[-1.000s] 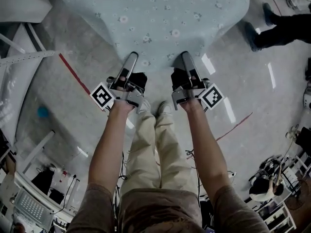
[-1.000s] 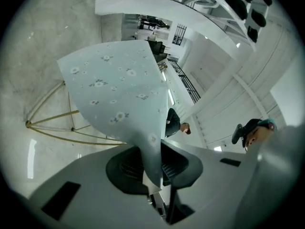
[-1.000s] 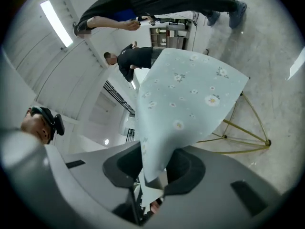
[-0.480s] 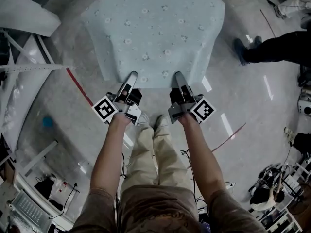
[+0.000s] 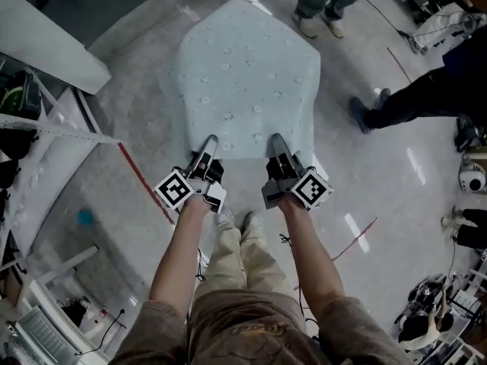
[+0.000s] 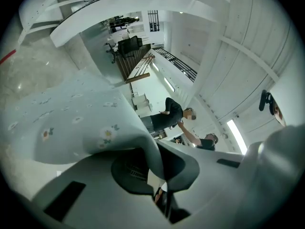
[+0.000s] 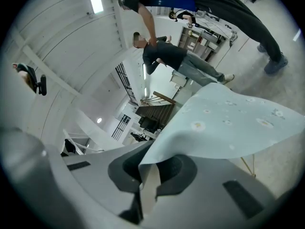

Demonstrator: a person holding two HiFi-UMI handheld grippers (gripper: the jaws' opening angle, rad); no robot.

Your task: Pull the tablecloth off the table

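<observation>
A second ago both sets of jaws stood partly apart at the near hem. Now the left gripper [image 5: 208,141] and right gripper [image 5: 275,140] are each clenched on the cloth [image 5: 247,74]. In the left gripper view a fold of cloth [image 6: 86,123] runs down into the closed jaws. In the right gripper view the hem [image 7: 152,175] is pinched the same way.

From the head view the cloth also looks narrower and further off than before, with its whole outline now in frame. We judge that the grasp is done and the pull is starting, with both corners of the near edge secured. The cloth is not off yet.

The cloth is in front of us, its near edge held at the jaws and the rest stretching away over the table, which is hidden under it. Floor [image 5: 380,204] shows all round.

It is pale blue-green with a small scattered flower print. It is thin and soft, creasing where it is gripped and sagging at the sides. It is likely to slide easily but could snag on a table corner. Two bystanders [image 5: 426,97] stand beyond it, well apart from the cloth
</observation>
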